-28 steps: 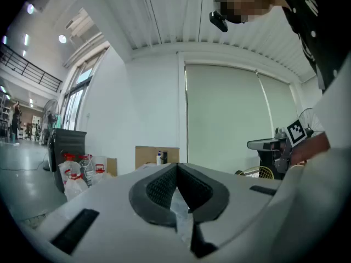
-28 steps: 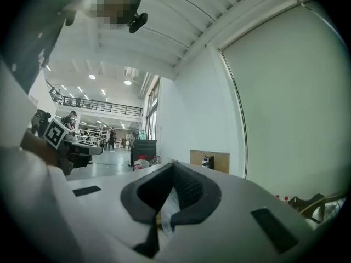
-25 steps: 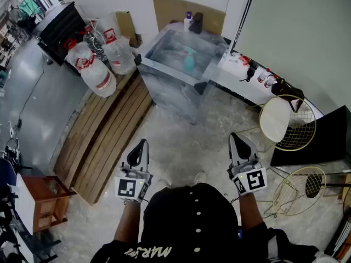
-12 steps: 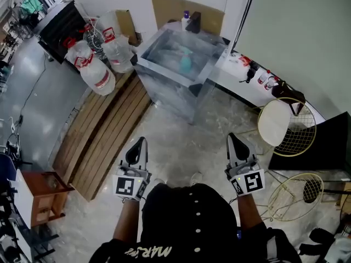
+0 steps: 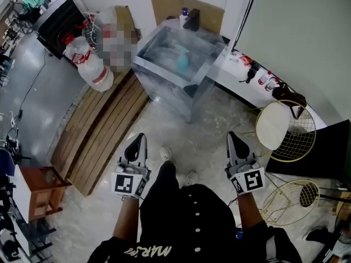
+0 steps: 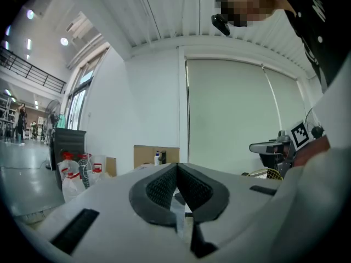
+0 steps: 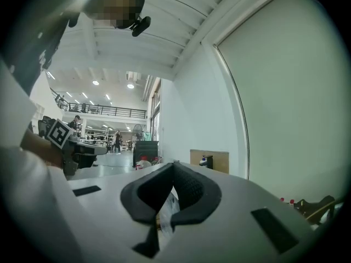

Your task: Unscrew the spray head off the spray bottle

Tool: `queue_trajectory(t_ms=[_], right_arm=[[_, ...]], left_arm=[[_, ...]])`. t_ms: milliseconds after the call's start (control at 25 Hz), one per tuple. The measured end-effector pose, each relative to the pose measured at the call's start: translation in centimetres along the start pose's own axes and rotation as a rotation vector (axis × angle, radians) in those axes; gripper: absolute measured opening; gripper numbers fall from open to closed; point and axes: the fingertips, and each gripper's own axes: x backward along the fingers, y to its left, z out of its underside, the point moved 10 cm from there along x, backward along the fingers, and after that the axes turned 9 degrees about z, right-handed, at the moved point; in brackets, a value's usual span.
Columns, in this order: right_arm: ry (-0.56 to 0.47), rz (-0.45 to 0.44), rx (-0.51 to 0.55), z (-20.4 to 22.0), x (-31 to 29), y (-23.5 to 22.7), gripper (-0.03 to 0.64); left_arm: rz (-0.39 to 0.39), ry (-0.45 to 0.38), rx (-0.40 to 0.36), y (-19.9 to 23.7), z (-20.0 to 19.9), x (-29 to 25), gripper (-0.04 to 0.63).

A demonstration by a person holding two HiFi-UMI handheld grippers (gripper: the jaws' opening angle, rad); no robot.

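This is a large industrial hall used as a workshop or test space, not a home: a high ribbed metal ceiling with spot lights, a railed mezzanine gallery and tall windows over an open polished floor. Along the white wall stand makeshift furnishings: big water jugs with red caps, a black cabinet, a run of wooden planks, a leaning cardboard sheet, a clear acrylic table and wire chairs.
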Motion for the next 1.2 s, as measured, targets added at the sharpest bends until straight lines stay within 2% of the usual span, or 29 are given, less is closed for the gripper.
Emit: queue_trajectory(t_ms=[240,600,720,880,1200], right_arm=[[0.02,0.015,0.018,0.5,-3.2,-0.9,0.011],[0.001,0.036,0.05,-1.0,-11.9,-1.7,0.012],[-0.007,0.048,0.051,-1.4,-14.7,-1.6,0.011],[-0.012,0.066,0.057,-1.5,-17.7,-1.5,0.011],[0.011,0.107,0.045,-1.0,-22.1,-1.2,0.012]], left_arm=[[0.024,-0.026,0.01,2.2,-0.1,-3.4,0.025],[0.06,-0.054,0.001,9.6,-1.7,-10.0,0.025],[0.09,-0.04,-0.026,12.0,-1.8,-11.9,0.025],[0.126,-0.07,-0.013,14.3,-2.6,-14.3,0.025],[0.201,-0.045,-0.011,18.0,-2.2,-18.3,0.025]])
